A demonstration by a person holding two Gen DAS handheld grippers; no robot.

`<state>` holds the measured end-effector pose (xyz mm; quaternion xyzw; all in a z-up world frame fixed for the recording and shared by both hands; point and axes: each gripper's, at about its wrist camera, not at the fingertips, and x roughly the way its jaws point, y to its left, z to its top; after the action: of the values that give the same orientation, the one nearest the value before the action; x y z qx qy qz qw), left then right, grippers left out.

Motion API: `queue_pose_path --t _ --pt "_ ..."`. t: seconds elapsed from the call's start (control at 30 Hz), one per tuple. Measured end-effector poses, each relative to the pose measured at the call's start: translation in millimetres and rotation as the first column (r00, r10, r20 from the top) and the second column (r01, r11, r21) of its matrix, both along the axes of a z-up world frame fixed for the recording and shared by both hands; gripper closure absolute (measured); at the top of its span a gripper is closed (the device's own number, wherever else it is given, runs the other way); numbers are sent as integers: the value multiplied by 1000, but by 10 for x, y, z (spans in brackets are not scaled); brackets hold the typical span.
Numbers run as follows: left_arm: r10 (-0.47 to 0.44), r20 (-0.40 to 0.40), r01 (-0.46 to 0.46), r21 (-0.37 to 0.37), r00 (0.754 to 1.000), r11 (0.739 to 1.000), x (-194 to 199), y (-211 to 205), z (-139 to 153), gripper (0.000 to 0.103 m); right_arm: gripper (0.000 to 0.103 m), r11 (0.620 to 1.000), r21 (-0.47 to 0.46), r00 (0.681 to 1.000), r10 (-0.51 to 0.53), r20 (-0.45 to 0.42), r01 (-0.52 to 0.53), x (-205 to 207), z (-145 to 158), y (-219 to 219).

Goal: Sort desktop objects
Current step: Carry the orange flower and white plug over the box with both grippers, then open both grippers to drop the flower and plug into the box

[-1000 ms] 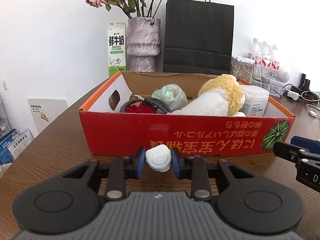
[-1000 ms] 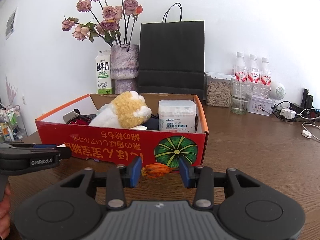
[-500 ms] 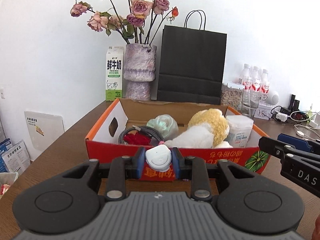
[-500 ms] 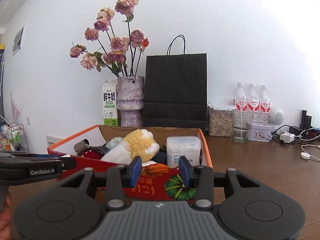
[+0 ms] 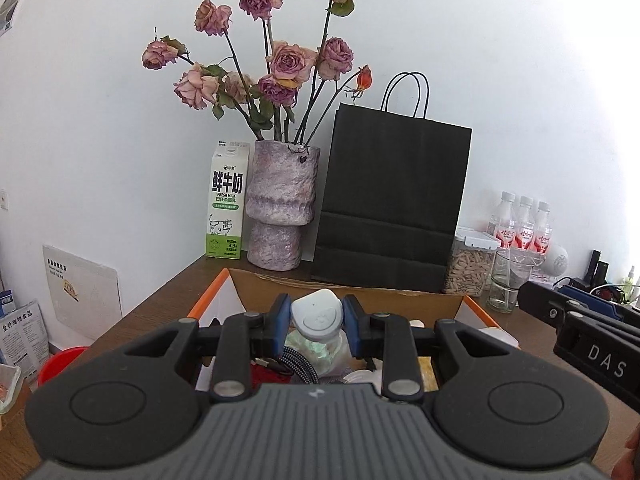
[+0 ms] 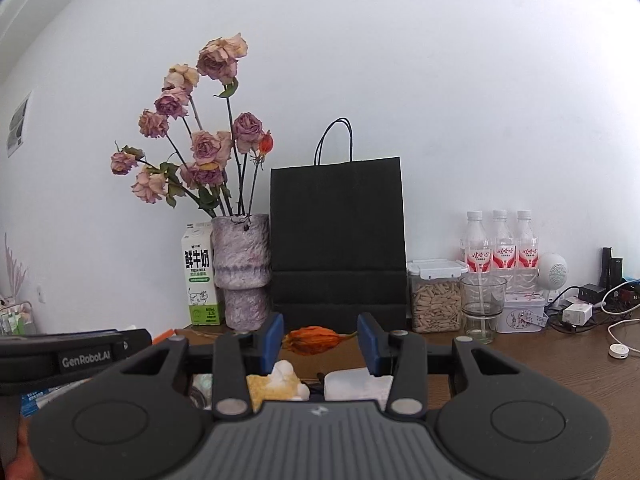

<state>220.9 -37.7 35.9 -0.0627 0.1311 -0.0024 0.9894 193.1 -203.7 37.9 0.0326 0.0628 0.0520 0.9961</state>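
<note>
Risk sits on both sides: my left fingers point(image 5: 316, 322) pinch a smooth white gadget point(image 5: 317, 317) over the box point(image 5: 460, 304), which could squirt out. My right fingers point(image 6: 320, 338) hold a dried orange flower point(image 6: 314, 340) that looks lightly caught and could slip, falling short.

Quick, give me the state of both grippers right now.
Left gripper: shut on the small white gadget.
Right gripper: shut on the dried orange flower, gripped at its ends.
</note>
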Motion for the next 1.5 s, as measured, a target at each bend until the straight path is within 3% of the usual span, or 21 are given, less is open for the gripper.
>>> queue_pose_path --t 0.2,0.33,0.73,0.77,0.8,0.83,0.87,0.9,0.93,1.07,1.5 --pt "26 -5 -26 7 1000 1000 432 46 -50 74 63 1000 0 1000 0 -15 0 404 -99 8" --pt "-4 -62 4 8 998 1000 627 91 -191 74 63 1000 -5 999 23 -44 -23 631 -237 47" --pt "23 -69 -18 78 997 997 727 77 -325 74 63 998 -65 999 24 -48 -27 740 -404 145" --pt "25 -62 -19 89 998 996 709 63 -328 71 63 997 -67 999 28 -46 -31 727 -406 147" --pt "27 -52 -21 99 998 995 685 51 -329 52 58 997 -71 999 29 -42 -32 711 -409 150" --pt "38 -35 -34 102 999 994 657 46 -331 35 40 997 -77 999 22 -39 -25 692 -412 155" --pt "53 -8 -52 100 999 994 614 50 -333 0 28 996 -84 999 15 -35 -18 669 -412 157" --pt "70 34 -73 99 997 992 554 54 -329 0 6 996 -86 1000 10 -24 -12 636 -413 153" --pt "78 67 -84 107 995 991 502 46 -309 0 0 996 -86 1000 6 -9 -6 604 -412 149" --pt "96 128 -112 123 987 986 386 16 -279 0 0 995 -100 1000 5 31 -2 489 -392 165" --pt "129 125 -147 144 984 979 318 26 -319 0 0 992 -122 1000 -4 21 7 449 -427 214"
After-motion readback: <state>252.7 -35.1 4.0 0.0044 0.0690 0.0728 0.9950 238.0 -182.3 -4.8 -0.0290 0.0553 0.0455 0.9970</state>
